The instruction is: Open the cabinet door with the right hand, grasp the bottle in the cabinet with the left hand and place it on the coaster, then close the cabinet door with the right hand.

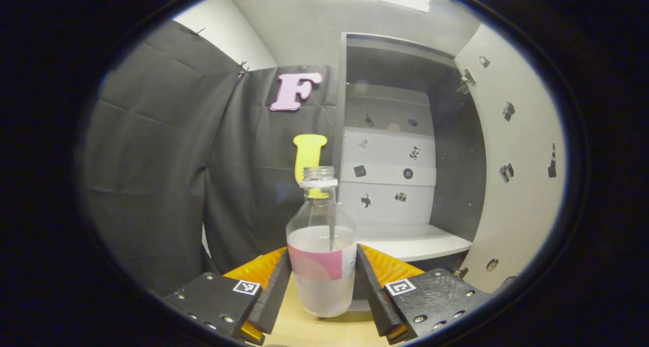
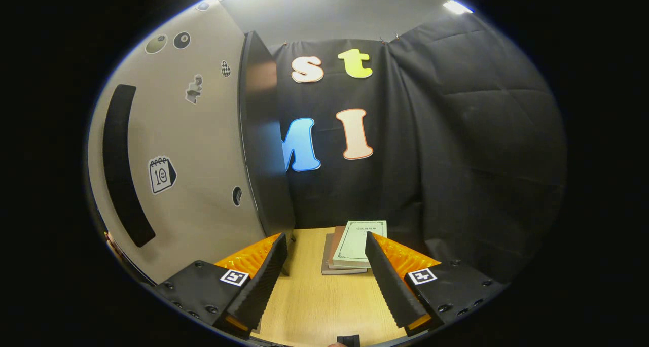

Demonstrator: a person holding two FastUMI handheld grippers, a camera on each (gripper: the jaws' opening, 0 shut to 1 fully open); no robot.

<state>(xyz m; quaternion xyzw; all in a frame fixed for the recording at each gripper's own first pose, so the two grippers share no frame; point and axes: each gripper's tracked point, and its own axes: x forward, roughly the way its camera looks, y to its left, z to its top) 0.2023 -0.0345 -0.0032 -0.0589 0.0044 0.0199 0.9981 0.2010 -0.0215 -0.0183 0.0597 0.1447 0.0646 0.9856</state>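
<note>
Cabinet door [image 2: 192, 149] stands open; left gripper [image 1: 323, 286] clamps the bottle [image 1: 321, 250] over the desk [image 1: 304, 332]. Right gripper [image 2: 324, 281] gapes empty. Coaster placement and door closing remain.

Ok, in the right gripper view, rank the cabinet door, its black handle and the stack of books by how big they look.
1. Cabinet door, largest by far, though it stands nearest the camera.
2. Black handle, a long strip on the door.
3. Stack of books, looks smallest; it lies farther off on the table, so its true size is unsure.
</note>
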